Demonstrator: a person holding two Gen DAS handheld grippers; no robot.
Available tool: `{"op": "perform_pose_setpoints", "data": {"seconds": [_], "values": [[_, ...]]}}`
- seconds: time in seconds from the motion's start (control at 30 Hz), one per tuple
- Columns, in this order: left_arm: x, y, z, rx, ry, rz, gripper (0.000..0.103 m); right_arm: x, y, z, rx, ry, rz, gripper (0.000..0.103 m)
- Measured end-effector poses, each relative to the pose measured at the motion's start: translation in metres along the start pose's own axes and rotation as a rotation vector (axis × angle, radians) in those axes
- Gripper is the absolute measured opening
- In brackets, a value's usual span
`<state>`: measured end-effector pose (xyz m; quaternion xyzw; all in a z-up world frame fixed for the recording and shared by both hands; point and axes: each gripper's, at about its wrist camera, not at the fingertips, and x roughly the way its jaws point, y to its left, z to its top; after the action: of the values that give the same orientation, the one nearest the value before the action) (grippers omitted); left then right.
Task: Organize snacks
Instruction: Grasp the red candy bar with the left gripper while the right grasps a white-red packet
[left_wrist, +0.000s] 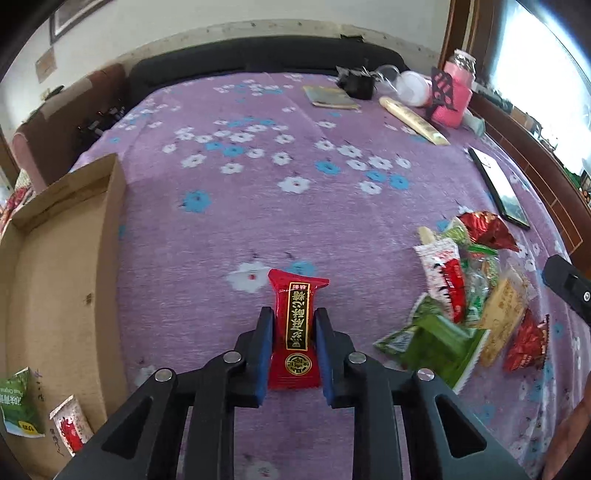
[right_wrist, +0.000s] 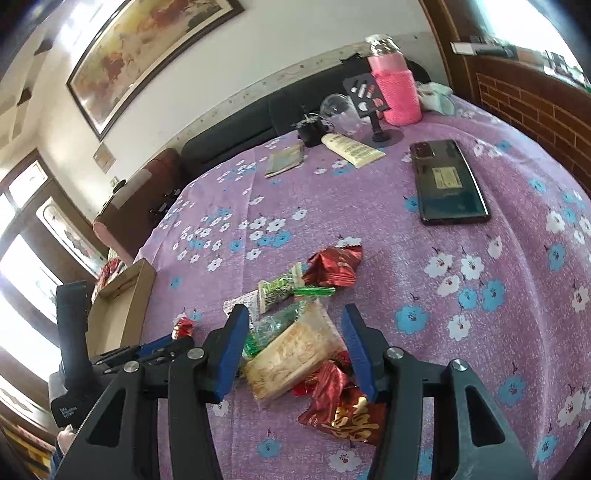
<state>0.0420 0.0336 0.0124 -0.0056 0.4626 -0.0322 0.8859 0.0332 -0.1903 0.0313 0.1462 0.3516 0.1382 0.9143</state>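
The cardboard box (left_wrist: 62, 280) runs off the left edge of the left wrist view, and the green packet (left_wrist: 16, 406) inside it is cut by that same edge. The red candy's (left_wrist: 295, 332) sides sit hidden behind blue pads (left_wrist: 264, 354). In the snack pile (right_wrist: 295, 332), lower packets are buried under upper ones. Print on the cream tube (right_wrist: 351, 149) is too small to read.

The left hand-held gripper (left_wrist: 293, 332) is clamped, blue pads pressing inward; the right hand-held gripper (right_wrist: 295, 347) hangs with jaws spread wide, apparently gripping nothing.
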Motion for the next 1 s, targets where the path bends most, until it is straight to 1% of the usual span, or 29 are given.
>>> {"op": "perform_pose_setpoints", "data": {"seconds": [0.13, 0.2, 0.27, 0.33, 0.4, 0.47, 0.5, 0.6, 0.63, 0.7, 0.77, 0.8, 0.87, 1.0], "values": [[0.0, 0.001, -0.003, 0.006, -0.045, 0.01, 0.022, 0.006, 0.017, -0.006, -0.084, 0.031, -0.034, 0.052], [0.0, -0.001, -0.003, 0.016, -0.059, 0.023, 0.022, 0.01, 0.031, -0.009, -0.14, 0.073, -0.056, 0.052], [-0.003, 0.0, -0.003, 0.017, -0.075, 0.018, 0.022, 0.013, 0.045, -0.01, -0.199, 0.107, -0.079, 0.05], [-0.008, 0.0, -0.002, 0.018, -0.107, 0.036, 0.022, 0.019, 0.062, -0.006, -0.27, 0.134, -0.129, 0.05], [-0.013, 0.003, -0.002, 0.01, -0.129, 0.04, 0.022, 0.03, 0.074, 0.001, -0.302, 0.159, -0.157, 0.05], [-0.014, 0.007, -0.001, -0.006, -0.131, 0.035, 0.022, 0.047, 0.079, 0.005, -0.308, 0.194, -0.146, 0.05], [-0.014, 0.008, -0.001, -0.012, -0.129, 0.035, 0.022, 0.061, 0.081, 0.006, -0.316, 0.22, -0.157, 0.048], [-0.013, 0.012, -0.001, -0.025, -0.125, 0.033, 0.022, 0.089, 0.082, 0.0, -0.335, 0.28, -0.211, 0.037], [-0.013, 0.013, -0.001, -0.025, -0.124, 0.033, 0.022, 0.093, 0.082, -0.004, -0.336, 0.285, -0.2, 0.033], [-0.012, 0.012, -0.001, -0.024, -0.12, 0.029, 0.022, 0.096, 0.083, -0.01, -0.357, 0.288, -0.203, 0.021], [-0.011, 0.011, -0.001, -0.022, -0.112, 0.021, 0.022, 0.092, 0.082, -0.012, -0.354, 0.256, -0.192, 0.019], [-0.01, 0.011, -0.001, -0.023, -0.109, 0.018, 0.022, 0.089, 0.079, -0.011, -0.339, 0.242, -0.171, 0.018], [-0.008, 0.012, -0.001, -0.028, -0.1, 0.013, 0.022, 0.081, 0.073, -0.006, -0.295, 0.202, -0.12, 0.017], [-0.004, 0.017, 0.001, -0.062, -0.072, -0.042, 0.019, 0.061, 0.07, 0.001, -0.242, 0.124, -0.007, 0.017]]}}
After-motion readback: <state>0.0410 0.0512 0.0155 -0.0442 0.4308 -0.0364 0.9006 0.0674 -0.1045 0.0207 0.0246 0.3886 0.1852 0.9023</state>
